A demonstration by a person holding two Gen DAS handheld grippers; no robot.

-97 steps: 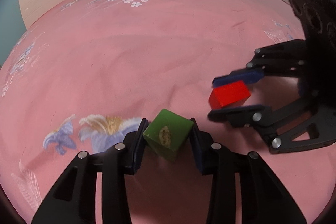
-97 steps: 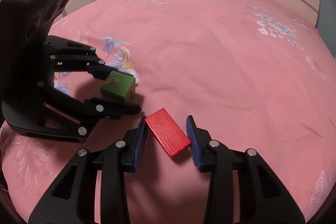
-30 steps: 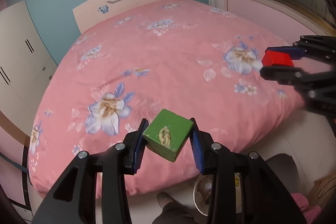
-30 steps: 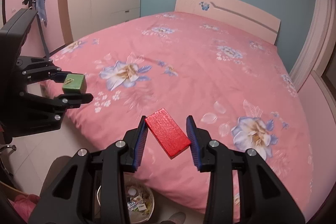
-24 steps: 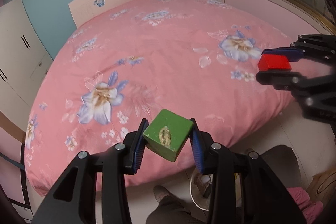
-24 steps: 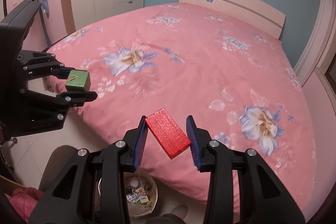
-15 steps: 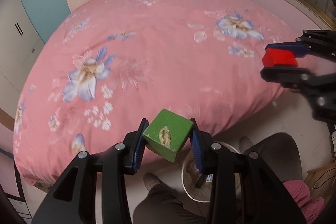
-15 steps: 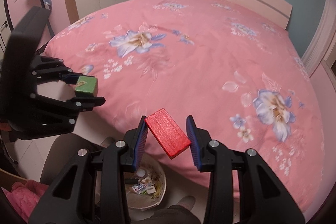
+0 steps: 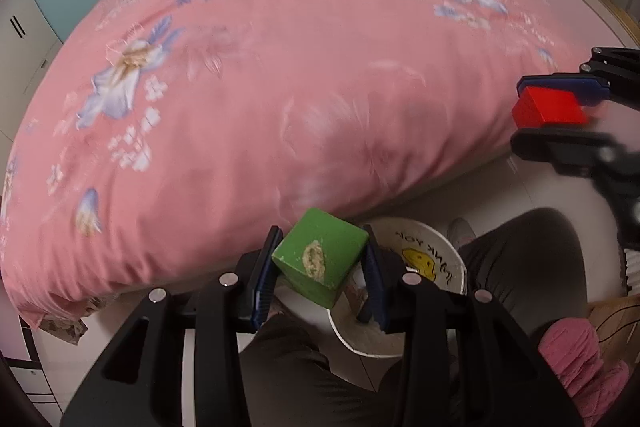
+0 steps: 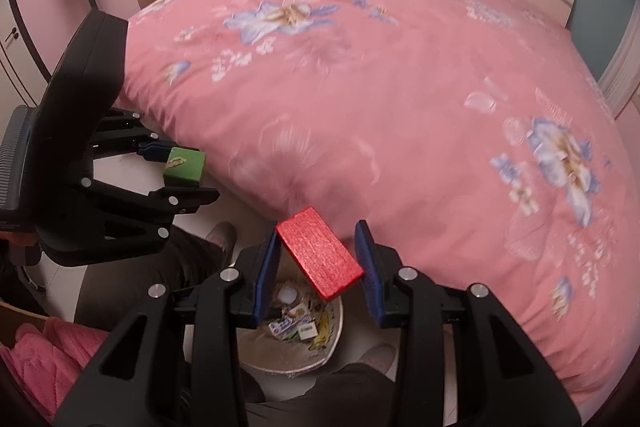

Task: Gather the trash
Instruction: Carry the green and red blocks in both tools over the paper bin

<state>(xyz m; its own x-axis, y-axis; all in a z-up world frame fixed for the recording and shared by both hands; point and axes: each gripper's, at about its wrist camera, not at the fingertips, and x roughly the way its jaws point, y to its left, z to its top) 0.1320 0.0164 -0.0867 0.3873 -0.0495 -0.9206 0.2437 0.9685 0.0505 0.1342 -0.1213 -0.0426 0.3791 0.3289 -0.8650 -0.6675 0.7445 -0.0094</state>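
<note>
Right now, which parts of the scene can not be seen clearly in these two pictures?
- Bin, left view: the left tool and green block cover its inside.
- Bin, right view: the near rim is behind the right tool and red block; the scraps are too small to name.
- Bedspread: pattern blurred.

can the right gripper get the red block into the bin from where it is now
Probably yes. The right gripper holds the red block in its jaws almost directly above the open trash bin, with nothing between them. The person's dark-trousered legs flank the bin but leave its mouth uncovered.
</note>
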